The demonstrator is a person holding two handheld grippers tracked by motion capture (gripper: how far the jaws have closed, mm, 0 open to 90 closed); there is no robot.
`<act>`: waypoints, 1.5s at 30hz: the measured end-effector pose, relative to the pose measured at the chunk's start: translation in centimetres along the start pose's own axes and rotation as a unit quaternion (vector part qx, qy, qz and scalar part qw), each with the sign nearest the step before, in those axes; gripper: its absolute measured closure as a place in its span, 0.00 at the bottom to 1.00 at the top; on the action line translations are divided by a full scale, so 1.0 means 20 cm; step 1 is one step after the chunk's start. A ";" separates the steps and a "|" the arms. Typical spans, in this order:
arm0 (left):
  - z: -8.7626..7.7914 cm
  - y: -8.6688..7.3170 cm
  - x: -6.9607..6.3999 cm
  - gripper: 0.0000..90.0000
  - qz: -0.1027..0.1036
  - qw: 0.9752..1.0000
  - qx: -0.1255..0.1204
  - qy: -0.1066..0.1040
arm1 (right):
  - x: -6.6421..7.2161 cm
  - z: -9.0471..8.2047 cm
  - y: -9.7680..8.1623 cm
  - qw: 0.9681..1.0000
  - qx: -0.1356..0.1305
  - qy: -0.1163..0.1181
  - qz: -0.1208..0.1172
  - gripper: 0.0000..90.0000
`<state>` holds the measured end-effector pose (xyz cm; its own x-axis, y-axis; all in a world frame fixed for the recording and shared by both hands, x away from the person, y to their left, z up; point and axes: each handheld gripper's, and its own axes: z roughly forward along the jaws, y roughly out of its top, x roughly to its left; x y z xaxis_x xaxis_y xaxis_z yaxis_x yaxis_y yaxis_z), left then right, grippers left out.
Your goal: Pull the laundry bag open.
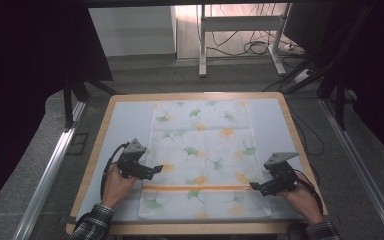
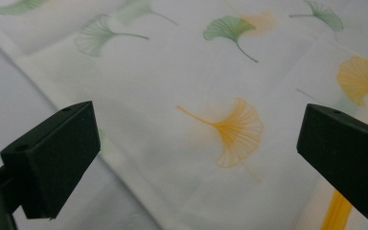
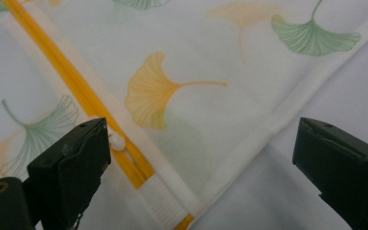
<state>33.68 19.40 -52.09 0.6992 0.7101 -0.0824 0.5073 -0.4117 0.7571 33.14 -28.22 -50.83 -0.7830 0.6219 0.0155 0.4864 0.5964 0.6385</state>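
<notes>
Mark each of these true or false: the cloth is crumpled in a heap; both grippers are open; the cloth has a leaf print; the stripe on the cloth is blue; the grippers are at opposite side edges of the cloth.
1. The cloth is crumpled in a heap. False: it lies spread flat on the table.
2. Both grippers are open. True: left gripper and right gripper show jaws wide apart, holding nothing.
3. The cloth has a leaf print. True: green and orange leaves.
4. The stripe is blue. False: it is orange-yellow.
5. The grippers are at opposite side edges of the cloth. True.

High view looks down on the table (image 1: 120, 107) — both gripper views skim the cloth (image 1: 202, 150) closely.
</notes>
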 end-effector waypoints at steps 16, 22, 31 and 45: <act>0.14 0.16 -0.22 0.03 0.040 0.998 0.018 -0.039 | 0.06 -0.02 -0.08 0.999 -0.001 0.035 -0.037 0.03; 0.21 0.23 -0.31 0.05 0.053 0.997 0.010 -0.063 | 0.09 -0.01 -0.08 0.997 -0.018 0.042 -0.058 0.03; 0.37 0.34 -0.48 0.14 0.094 0.989 0.014 -0.112 | 0.11 0.04 -0.11 0.994 -0.005 0.043 -0.099 0.00; 0.56 0.47 -0.71 0.52 0.142 0.973 0.035 -0.178 | 0.10 0.04 -0.13 0.994 -0.015 0.044 -0.097 0.00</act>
<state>34.07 -0.96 -51.07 0.9399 0.3248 -0.1056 0.2932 -0.6086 0.7373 30.56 -28.08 -52.98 -0.8927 0.4485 -0.0445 0.3114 0.6852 0.6584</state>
